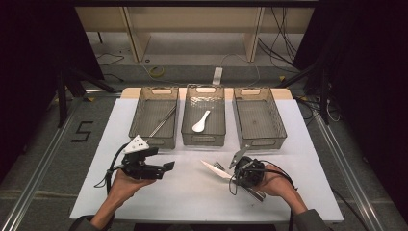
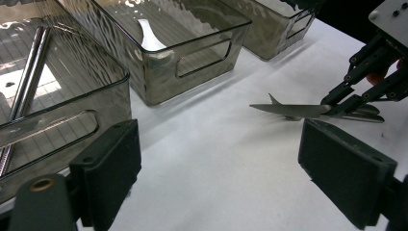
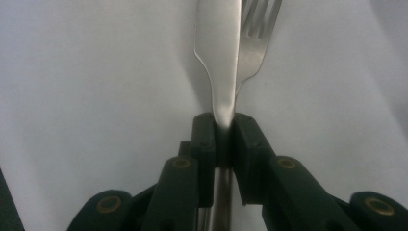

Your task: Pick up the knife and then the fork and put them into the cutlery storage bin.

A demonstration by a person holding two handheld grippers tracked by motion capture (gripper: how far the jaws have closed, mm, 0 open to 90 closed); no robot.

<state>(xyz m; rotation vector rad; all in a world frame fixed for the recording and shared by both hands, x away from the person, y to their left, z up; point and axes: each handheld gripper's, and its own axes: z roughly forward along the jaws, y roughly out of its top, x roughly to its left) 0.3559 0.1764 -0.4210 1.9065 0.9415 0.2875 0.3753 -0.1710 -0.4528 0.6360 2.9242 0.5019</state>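
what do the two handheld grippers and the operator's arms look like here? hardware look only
Both are black two-jaw units. The left gripper carries a grey three-cornered plate with dark dots on top, and its flat rectangular pads sit on linkage arms with brass-coloured pivot pins. The right gripper has the same brass pins and a grey plate. A black cable trails from each. Dark sleeves show at the forearms.

I had open sheet (image 1: 192,192) between both grippers along the table's near edge; three bins (image 1: 204,120) walled its far edge, and the knife (image 1: 214,169) and fork (image 1: 220,166) jutted into the middle.
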